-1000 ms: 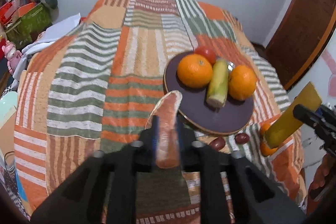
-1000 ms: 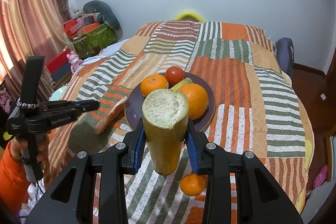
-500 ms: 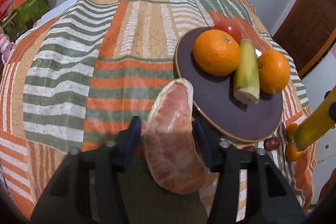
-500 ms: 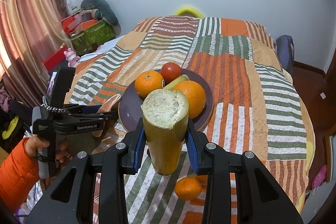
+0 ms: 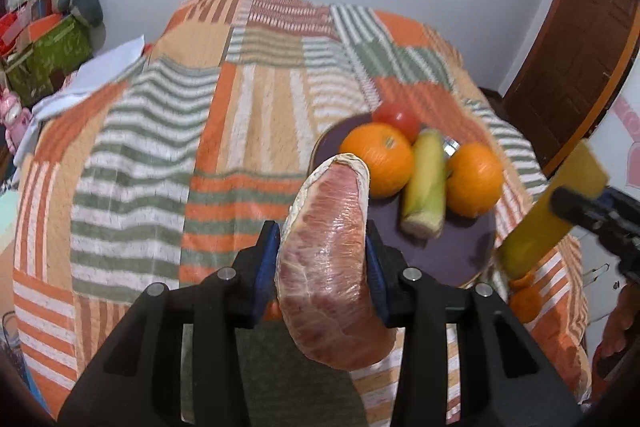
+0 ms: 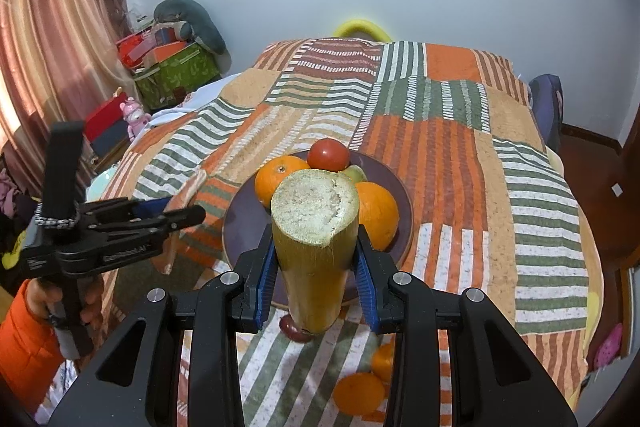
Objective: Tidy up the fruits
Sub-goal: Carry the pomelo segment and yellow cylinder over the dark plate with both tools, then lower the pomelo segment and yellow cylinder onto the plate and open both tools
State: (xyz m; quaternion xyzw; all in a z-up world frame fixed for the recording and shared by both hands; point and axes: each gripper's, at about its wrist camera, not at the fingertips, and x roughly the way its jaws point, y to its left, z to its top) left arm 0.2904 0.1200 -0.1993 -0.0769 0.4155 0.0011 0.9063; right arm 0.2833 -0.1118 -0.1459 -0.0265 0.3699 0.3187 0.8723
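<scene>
My left gripper point(image 5: 322, 267) is shut on a pink peeled pomelo wedge point(image 5: 326, 263), held above the patchwork bedspread left of the dark plate point(image 5: 452, 251). On the plate lie two oranges point(image 5: 380, 159) point(image 5: 474, 179), a tomato point(image 5: 398, 117) and a yellow-green corn piece point(image 5: 426, 195). My right gripper point(image 6: 316, 267) is shut on a yellow sugarcane stalk point(image 6: 314, 255), upright over the plate's point(image 6: 240, 219) near rim. The left gripper point(image 6: 120, 227) with the wedge point(image 6: 186, 191) shows at the left of the right wrist view.
Two small oranges point(image 6: 354, 393) point(image 6: 382, 361) and a dark red fruit point(image 6: 294, 331) lie on the bedspread below the plate. Boxes and a pink toy point(image 6: 134, 113) stand left of the bed. A wooden door point(image 5: 580, 39) is at the right.
My left gripper has lifted and tilted up with the pomelo wedge, so the plate looks farther off. My right gripper with the sugarcane has shifted over the plate's near rim.
</scene>
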